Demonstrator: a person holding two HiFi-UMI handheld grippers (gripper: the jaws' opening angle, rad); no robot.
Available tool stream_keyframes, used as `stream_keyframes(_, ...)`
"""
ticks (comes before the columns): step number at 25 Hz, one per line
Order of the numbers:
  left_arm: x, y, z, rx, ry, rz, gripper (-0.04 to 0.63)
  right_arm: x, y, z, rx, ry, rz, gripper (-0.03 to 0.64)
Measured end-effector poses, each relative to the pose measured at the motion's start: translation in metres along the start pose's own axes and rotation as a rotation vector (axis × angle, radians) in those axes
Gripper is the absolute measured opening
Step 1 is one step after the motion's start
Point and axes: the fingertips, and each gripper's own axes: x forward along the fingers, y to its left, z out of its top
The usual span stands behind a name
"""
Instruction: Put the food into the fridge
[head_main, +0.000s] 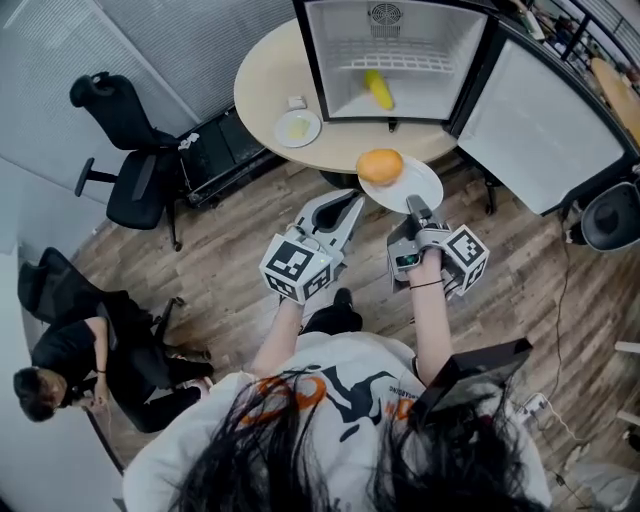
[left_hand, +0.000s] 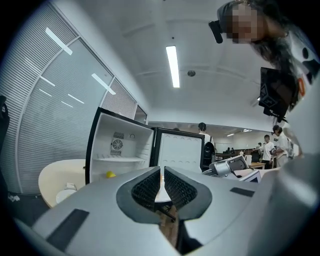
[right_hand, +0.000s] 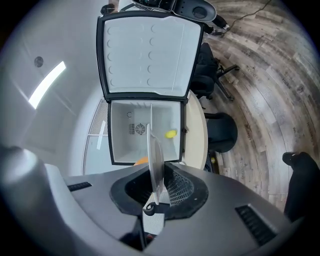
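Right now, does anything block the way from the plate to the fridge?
Nothing visible does. The door stands wide open and the plate, in the right claw, faces the fridge opening. A yellow item lies inside.

Food on plate, before fridge

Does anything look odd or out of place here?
Nothing is spilled or broken. One thing stands out: the right gripper holds the white plate by its rim alone, with the orange food sitting loose on it.

Orange food on plate in right gripper
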Motion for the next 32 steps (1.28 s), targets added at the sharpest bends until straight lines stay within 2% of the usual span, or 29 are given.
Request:
stream_keyframes(6, 0.015, 0.046, 0.002, -0.011, -0.008, -0.023, 0.032, 0.043, 0.004, -0.002, 0.002, -0.030, -0.004, 0.044)
stream_keyframes(13, 0.032, 0.078, 0.005, -0.024, -0.015, -0.075, 0.032, 0.072, 0.014, -0.001, -0.006, -0.077, -0.006, 0.044)
stream_keyframes(32, 0.050, 0.086, -0.007, -0.077, -0.001, -0.152, 0.032, 0.080, 0.017, 0.005, -0.023, -0.114, -0.042, 0.044)
